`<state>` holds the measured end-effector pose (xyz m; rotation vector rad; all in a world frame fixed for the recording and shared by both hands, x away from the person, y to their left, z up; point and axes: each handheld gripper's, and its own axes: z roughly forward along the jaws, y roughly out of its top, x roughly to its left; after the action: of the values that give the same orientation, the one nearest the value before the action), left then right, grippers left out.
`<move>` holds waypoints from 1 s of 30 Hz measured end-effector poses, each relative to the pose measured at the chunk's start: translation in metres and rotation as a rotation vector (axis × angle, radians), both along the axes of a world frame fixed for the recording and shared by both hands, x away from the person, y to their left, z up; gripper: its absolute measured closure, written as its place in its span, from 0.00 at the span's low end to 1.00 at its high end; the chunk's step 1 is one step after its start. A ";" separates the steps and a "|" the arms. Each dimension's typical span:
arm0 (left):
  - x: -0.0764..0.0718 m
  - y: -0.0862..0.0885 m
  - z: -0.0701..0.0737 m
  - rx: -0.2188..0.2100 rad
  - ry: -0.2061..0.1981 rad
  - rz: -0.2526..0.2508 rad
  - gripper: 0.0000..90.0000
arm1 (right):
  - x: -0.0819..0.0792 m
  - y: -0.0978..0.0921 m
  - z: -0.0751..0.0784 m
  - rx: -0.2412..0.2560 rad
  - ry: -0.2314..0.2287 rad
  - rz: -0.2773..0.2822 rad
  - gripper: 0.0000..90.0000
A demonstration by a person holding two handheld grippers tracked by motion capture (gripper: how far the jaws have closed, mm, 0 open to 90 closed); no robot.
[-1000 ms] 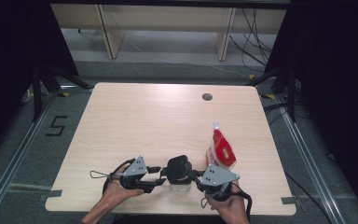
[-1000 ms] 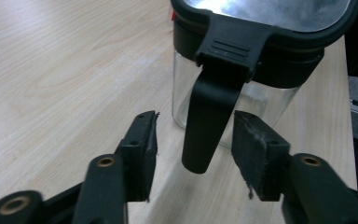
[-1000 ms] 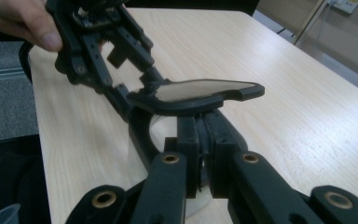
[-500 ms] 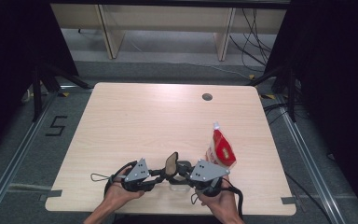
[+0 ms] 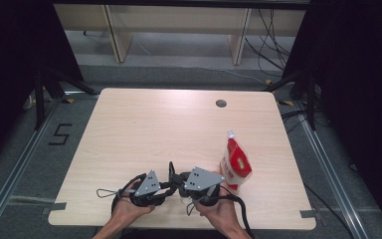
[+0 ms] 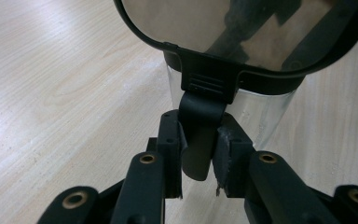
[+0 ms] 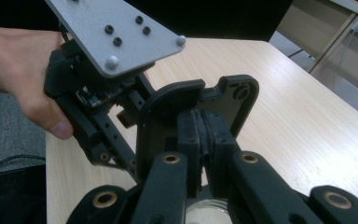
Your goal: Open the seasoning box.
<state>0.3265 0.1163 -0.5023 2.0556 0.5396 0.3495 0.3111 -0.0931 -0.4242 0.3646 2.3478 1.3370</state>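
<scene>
Pale wooden tabletop [image 5: 144,129] stretches ahead of both tools, its grain bare apart from a small round cable hole [image 5: 221,103] far beyond them. Near the front edge, the left tool [image 5: 168,185] and the right tool [image 5: 183,185] meet almost tip to tip, each held in a hand [image 5: 129,209] coming from below. Between them stands a clear glass jar [image 6: 256,116] with a black-rimmed hinged lid [image 6: 223,28] swung upward. In the left gripper view, the left tool is clenched on the lid's black tab [image 6: 199,140], just below the hinge, with the jar's glass wall directly behind its tips. In the right gripper view, the right tool [image 7: 204,140] is pinched tight on the raised lid's black edge [image 7: 191,100], with the jar's glass rim [image 7: 209,214] under its jaws and the left tool's grey plate [image 7: 116,32] close behind. Just right of the right tool, a red and white spouted pouch [image 5: 236,162] lies on the tabletop.
</scene>
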 end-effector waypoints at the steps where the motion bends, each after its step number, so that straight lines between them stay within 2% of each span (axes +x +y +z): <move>1: 0.000 0.000 0.000 0.002 0.002 0.002 0.82 | 0.000 0.000 0.000 0.000 0.000 0.000 0.97; 9: -0.002 -0.002 0.000 -0.016 0.010 0.014 0.82 | 0.002 0.003 -0.001 0.006 0.005 0.005 0.97; 18: -0.002 0.000 0.000 -0.017 0.001 -0.001 0.81 | 0.003 -0.006 -0.004 0.022 0.014 -0.012 0.93; 21: -0.004 -0.001 -0.001 -0.040 0.021 0.011 0.81 | -0.001 -0.016 -0.006 0.021 0.010 -0.038 0.89; 22: -0.004 0.000 0.000 -0.033 0.031 0.002 0.81 | -0.002 -0.019 -0.006 0.021 0.009 -0.043 0.89; 23: -0.004 0.000 0.000 -0.033 0.031 0.002 0.81 | -0.002 -0.019 -0.006 0.021 0.009 -0.043 0.89; 27: -0.003 0.002 0.000 -0.031 0.026 -0.002 0.80 | -0.008 -0.041 -0.009 0.039 0.017 -0.079 0.85; 28: -0.003 0.001 0.000 -0.053 0.042 -0.002 0.80 | -0.008 -0.045 -0.009 0.040 0.017 -0.084 0.85; 29: -0.002 0.003 0.001 -0.056 0.034 -0.005 0.77 | -0.009 -0.051 -0.010 0.050 0.024 -0.104 0.83; 30: -0.003 0.004 0.003 -0.065 0.042 0.016 0.72 | -0.011 -0.056 -0.011 0.059 0.031 -0.114 0.82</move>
<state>0.3236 0.1201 -0.4995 2.0009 0.5860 0.2954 0.3006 -0.1494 -0.4349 0.5322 2.2793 1.3580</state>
